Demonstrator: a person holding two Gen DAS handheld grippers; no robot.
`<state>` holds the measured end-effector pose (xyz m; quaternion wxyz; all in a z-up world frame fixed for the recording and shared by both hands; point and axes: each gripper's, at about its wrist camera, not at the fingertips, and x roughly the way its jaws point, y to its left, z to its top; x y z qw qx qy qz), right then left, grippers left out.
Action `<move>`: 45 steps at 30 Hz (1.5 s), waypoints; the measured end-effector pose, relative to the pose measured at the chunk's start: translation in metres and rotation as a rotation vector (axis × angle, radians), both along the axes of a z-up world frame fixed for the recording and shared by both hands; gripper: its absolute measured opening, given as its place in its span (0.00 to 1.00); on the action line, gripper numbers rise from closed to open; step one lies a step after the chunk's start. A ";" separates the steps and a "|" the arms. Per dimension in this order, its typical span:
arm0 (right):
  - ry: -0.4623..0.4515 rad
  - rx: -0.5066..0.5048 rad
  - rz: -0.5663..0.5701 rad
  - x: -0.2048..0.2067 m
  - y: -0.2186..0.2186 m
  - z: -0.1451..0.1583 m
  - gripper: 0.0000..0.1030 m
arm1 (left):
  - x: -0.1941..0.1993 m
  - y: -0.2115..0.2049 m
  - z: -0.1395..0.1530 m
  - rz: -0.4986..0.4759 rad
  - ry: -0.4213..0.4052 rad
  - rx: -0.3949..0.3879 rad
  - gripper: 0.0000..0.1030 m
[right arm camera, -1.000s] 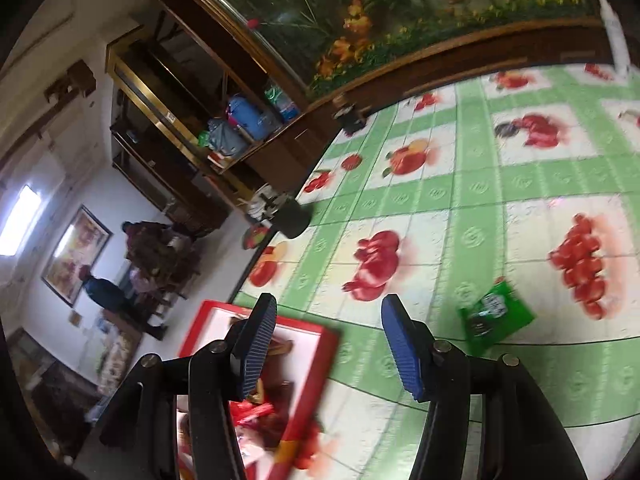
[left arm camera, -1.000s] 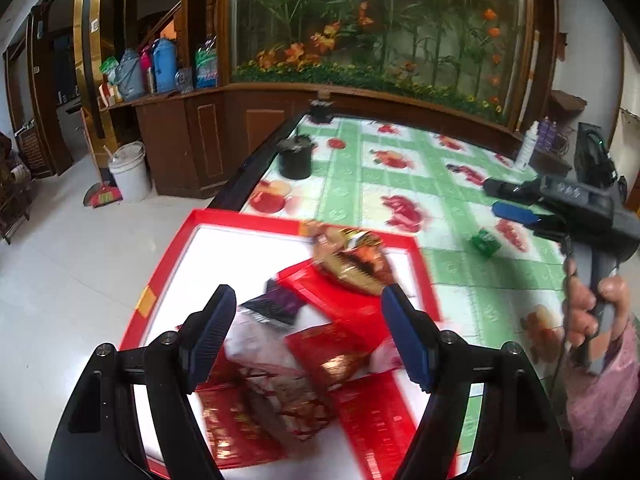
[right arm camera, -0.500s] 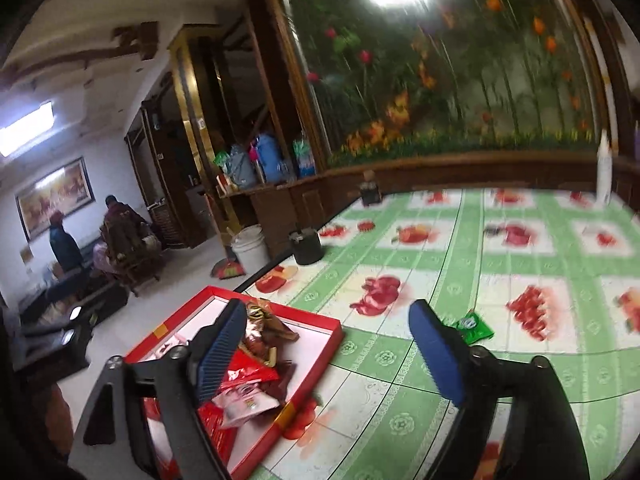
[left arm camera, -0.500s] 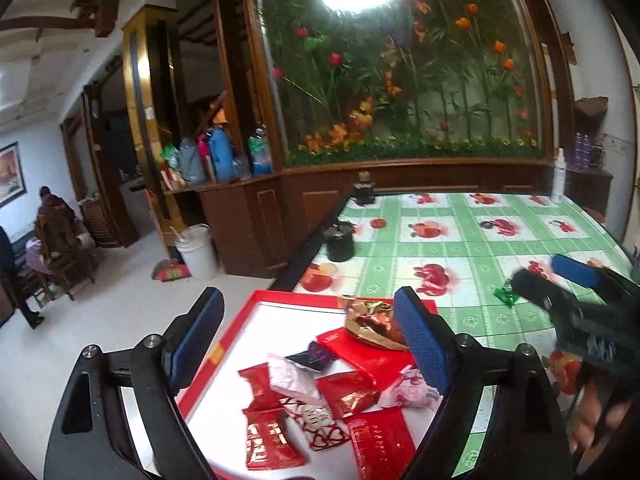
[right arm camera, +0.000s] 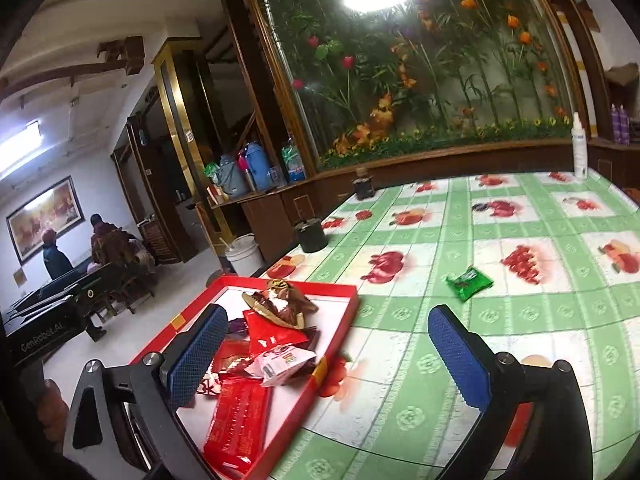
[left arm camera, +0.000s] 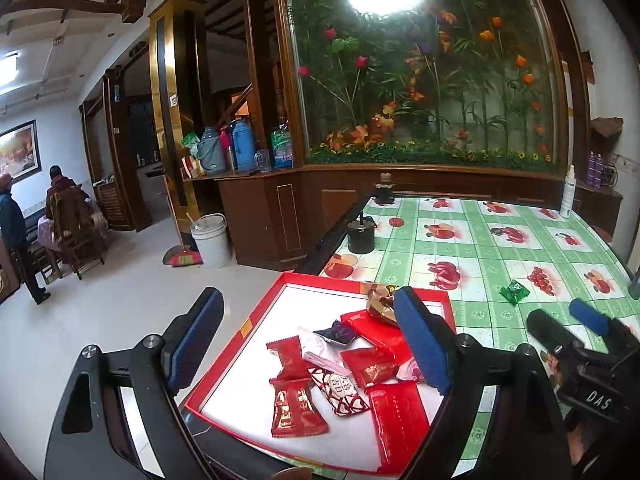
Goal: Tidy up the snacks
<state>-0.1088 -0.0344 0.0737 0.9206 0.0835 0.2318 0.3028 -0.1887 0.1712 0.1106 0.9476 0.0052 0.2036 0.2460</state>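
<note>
A red-rimmed white tray [left arm camera: 256, 320] [right arm camera: 340, 320] sits at the table's near left corner, holding several red snack packets [left arm camera: 296, 404] [right arm camera: 236, 412], a white-wrapped one [left arm camera: 320, 352] and a gold-brown one [left arm camera: 380, 300] [right arm camera: 280, 304]. A green snack packet [left arm camera: 515, 291] [right arm camera: 469, 278] lies alone on the tablecloth to the right. My left gripper [left arm camera: 308, 336] is open and empty, raised above the tray. My right gripper [right arm camera: 328, 352] is open and empty, above the tray's right edge; it also shows in the left wrist view [left arm camera: 568, 324].
The green fruit-print tablecloth [right arm camera: 520, 320] covers the table. A black pot [left arm camera: 361, 237] [right arm camera: 311, 234] and a dark jar [left arm camera: 384, 191] stand along the left edge. A white spray bottle [right arm camera: 580, 148] stands at the far right. A flower display wall lies behind.
Both grippers have pulled up and back from the tray, staying open. The views now look level across the table instead of down at the snacks.
</note>
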 end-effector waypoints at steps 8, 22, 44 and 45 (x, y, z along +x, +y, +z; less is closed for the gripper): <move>-0.070 -0.058 -0.023 -0.019 -0.019 0.005 0.98 | -0.002 -0.017 -0.010 -0.070 0.029 -0.047 0.85; -0.158 -0.094 -0.046 -0.042 -0.018 0.008 0.98 | -0.017 -0.009 -0.024 -0.025 0.068 -0.056 0.85; -0.152 -0.144 0.016 -0.040 0.020 0.000 0.98 | -0.018 0.024 -0.042 0.025 0.077 -0.069 0.85; -0.151 -0.145 0.018 -0.039 0.021 -0.001 0.98 | -0.018 0.026 -0.042 0.026 0.077 -0.072 0.85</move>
